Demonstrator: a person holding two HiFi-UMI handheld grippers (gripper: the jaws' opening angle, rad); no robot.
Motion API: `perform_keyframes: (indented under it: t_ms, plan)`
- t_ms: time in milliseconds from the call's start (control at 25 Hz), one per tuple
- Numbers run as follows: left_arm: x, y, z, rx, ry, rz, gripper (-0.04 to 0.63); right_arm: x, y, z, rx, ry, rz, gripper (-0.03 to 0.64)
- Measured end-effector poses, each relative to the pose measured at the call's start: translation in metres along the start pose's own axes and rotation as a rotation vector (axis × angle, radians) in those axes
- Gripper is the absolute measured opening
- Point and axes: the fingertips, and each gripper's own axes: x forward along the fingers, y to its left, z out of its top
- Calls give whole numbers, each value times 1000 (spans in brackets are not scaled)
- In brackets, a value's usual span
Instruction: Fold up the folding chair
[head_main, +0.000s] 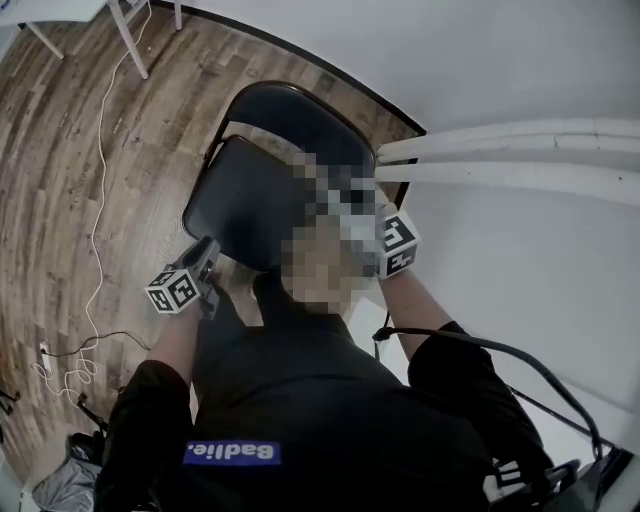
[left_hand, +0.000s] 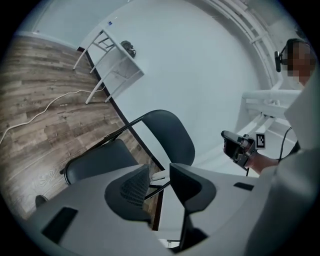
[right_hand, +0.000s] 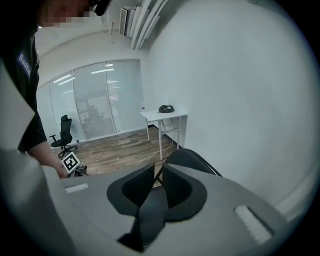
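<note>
The folding chair (head_main: 262, 170) stands open in the middle of the head view, its backrest (head_main: 295, 108) close to the white wall and its seat (head_main: 245, 200) flat, facing me. Nothing is folded yet, so as I read it I am at the reach before the first grasp.

My left hand-held gripper (left_hand: 160, 172) sits at the lower left edge of the seat, near it but gripping nothing. Its jaws are only partly apart, and through the gap I see the chair's dark frame tube (left_hand: 120, 131) beyond, not between the pads. My right hand-held gripper (right_hand: 159, 174) is at the right of the seat, jaws parted by a mere slit and empty, with the backrest's curve just past them.

To do this well, I would:
- Widen the left jaws before I close in, because the padded seat edge looks thicker than the present gap.
- Take the seat at its front rim, squarely, not at a corner where it could slip.
- Open the right jaws too and set them on the backrest or its tube, to hold the chair steady.
- Swing the seat up toward the backrest without dragging the legs across the wooden floor (head_main: 90, 120).
- Keep the pads out of the hinge area, which I think could pinch as the frame closes.
</note>
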Motion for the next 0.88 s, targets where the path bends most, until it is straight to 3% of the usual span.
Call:
perform_keyframes:
  t_ms: [120,320,680,880]
  plan:
    - [9,43,-12,-73,13,0,175,16,-16,1,2,17,-35,47]
    - [20,111,-43,-188,28,66,215,36,-51,-12,-39,79,-90,121]
    - [45,195,-104,-286,19,186,281,71,-118,-44,-219,241,-132,236]
    - [57,229,-146,-349,5,225,307,91,-149,-57,-220,276,-148,289]
